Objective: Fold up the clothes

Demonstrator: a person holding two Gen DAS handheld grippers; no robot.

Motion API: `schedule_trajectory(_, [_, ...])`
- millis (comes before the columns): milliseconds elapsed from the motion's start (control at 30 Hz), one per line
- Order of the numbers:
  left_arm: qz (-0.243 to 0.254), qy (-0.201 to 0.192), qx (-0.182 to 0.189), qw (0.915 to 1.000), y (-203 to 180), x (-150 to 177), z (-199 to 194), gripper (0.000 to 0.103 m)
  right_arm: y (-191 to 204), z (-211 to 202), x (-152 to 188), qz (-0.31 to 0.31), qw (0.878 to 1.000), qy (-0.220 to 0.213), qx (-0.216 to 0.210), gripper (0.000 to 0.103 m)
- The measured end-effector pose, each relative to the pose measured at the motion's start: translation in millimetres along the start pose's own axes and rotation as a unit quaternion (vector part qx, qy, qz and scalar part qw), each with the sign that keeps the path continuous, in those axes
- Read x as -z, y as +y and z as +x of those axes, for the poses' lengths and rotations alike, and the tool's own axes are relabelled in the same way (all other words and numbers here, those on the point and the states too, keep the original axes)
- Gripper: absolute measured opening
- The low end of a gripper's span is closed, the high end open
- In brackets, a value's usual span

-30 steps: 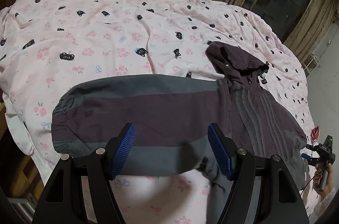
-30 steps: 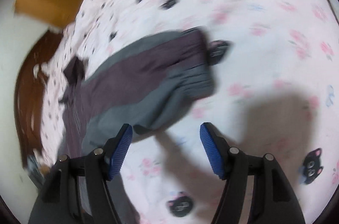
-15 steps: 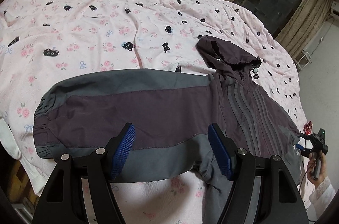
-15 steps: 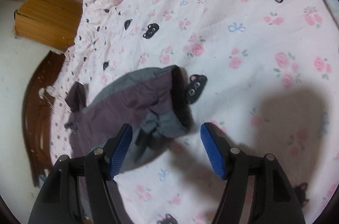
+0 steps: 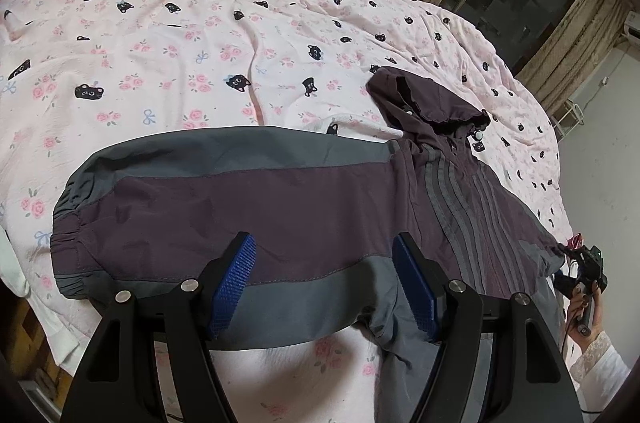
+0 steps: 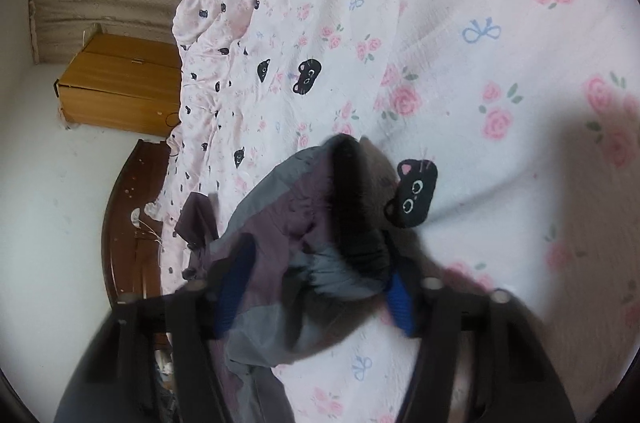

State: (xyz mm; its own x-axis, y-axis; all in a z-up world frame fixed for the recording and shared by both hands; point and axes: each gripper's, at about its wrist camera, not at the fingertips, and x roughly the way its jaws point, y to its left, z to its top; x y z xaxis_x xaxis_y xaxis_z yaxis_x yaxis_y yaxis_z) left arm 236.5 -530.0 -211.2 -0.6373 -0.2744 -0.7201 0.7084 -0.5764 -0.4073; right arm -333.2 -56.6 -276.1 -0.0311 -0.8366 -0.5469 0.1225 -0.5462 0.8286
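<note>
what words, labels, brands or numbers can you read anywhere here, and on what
None can be read.
The jacket shows only stripes, no readable label.
The bedsheet carries printed cat faces, roses and bows, no lettering.
The toggle at the hood is too small to tell.

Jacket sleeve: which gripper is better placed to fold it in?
Right. The right gripper has its jaws closing round the cuff; the left gripper only hovers open over the jacket.
</note>
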Motion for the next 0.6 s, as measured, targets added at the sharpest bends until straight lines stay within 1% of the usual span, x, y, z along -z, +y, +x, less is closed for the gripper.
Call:
schedule_trajectory(33, [0.000,0.000,0.001,1.0000,0,0,0,0.066,0,2,-2,0.003,1.000,0.000,-0.001,0.037])
schedule_trajectory(167, [0.000,-0.001,0.001,1.0000,-1,-1,1,0.066,0,8,-9,0.014,1.000,-0.002,-0.007,0.037])
schedule_trajectory(200, [-0.001,0.000,0.001,1.0000,-2,-1,2,0.066,1,8,-11,0.015,1.000,-0.005,-0.009,0.039])
schedule_trajectory(433, [-0.003,0.001,0.000,1.0000,0,-2,4,0.066,3,11,-26,0.026,0.999,-0.023,-0.012,0.038])
schedule_trajectory(467, [-0.004,0.001,-0.001,1.0000,1,-2,4,0.066,5,11,-27,0.022,0.999,-0.026,-0.011,0.028])
schedule_trajectory(500, [-0.005,0.002,-0.001,1.0000,1,-2,5,0.066,8,9,-27,0.011,1.000,-0.028,-0.006,0.023])
schedule_trajectory(600, [-0.009,0.005,-0.003,0.9999,3,-2,8,0.066,13,3,-28,-0.010,0.999,-0.030,0.016,0.019])
